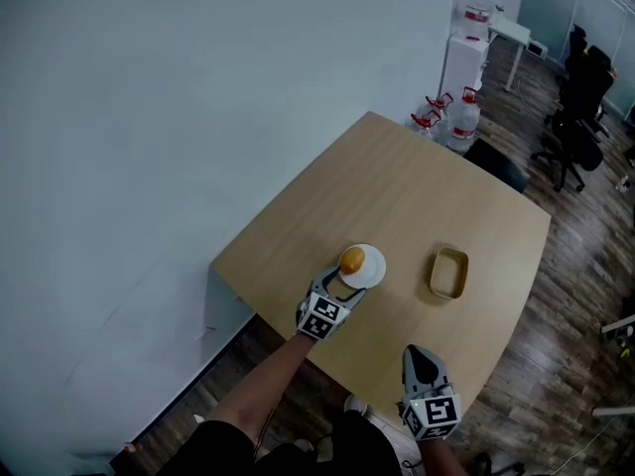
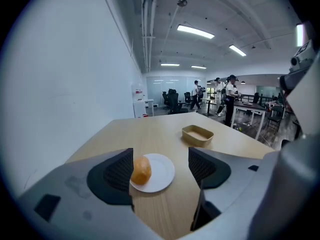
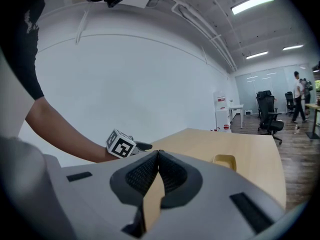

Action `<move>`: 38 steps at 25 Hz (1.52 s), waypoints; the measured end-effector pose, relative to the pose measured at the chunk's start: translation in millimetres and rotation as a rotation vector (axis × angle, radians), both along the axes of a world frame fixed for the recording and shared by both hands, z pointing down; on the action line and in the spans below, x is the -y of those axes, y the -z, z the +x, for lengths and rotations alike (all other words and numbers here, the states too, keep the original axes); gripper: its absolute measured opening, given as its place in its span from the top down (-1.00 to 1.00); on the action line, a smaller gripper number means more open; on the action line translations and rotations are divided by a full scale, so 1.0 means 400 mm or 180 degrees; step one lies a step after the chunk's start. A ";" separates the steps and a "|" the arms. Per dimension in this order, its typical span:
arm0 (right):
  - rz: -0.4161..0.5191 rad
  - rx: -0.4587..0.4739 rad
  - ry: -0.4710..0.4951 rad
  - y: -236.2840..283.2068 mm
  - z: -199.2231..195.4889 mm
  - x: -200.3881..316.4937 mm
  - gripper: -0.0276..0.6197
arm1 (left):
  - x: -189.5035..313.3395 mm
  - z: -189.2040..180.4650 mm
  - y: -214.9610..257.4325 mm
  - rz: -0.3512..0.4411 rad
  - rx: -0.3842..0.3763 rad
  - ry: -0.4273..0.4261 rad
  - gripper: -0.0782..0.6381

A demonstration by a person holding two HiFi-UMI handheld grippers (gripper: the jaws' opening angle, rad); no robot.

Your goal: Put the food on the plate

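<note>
A: Where the wooden table (image 1: 417,206) nears the person, how does the left gripper (image 2: 160,165) stand?
B: Jaws wide apart, gripping nothing. The right gripper (image 3: 157,156), by the near edge, is pressed together and empty.
A: The food?
B: On the white plate (image 1: 369,271) — an orange bun (image 1: 351,260), just ahead of the left jaws.

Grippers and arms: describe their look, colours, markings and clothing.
Both the left gripper and the right gripper have light grey, rounded plastic bodies with black ribbed pads. Each carries a white cube printed with black square markers. No cables show. The person wears a dark short sleeve, with the forearms bare.
</note>
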State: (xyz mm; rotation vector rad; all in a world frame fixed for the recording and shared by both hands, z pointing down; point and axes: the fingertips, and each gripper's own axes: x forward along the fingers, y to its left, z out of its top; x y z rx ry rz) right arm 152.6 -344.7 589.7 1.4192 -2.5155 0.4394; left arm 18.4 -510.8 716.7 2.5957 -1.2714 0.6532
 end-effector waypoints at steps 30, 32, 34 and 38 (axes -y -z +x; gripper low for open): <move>0.0496 -0.0027 -0.0527 0.266 -0.200 -0.812 0.73 | -1.186 -0.235 0.560 0.0445 -0.1251 0.0449 0.41; 0.0523 0.0023 -0.0523 0.280 -0.199 -0.811 0.73 | -1.203 -0.243 0.572 0.0453 -0.1300 0.0559 0.61; 0.0548 0.0026 -0.0518 0.290 -0.199 -0.799 0.73 | -1.204 -0.246 0.579 0.0439 -0.1349 0.0597 0.70; 0.0611 -0.0074 -0.0570 0.308 -0.179 -0.759 0.73 | -1.164 -0.243 0.587 0.0489 -0.1316 0.0558 0.70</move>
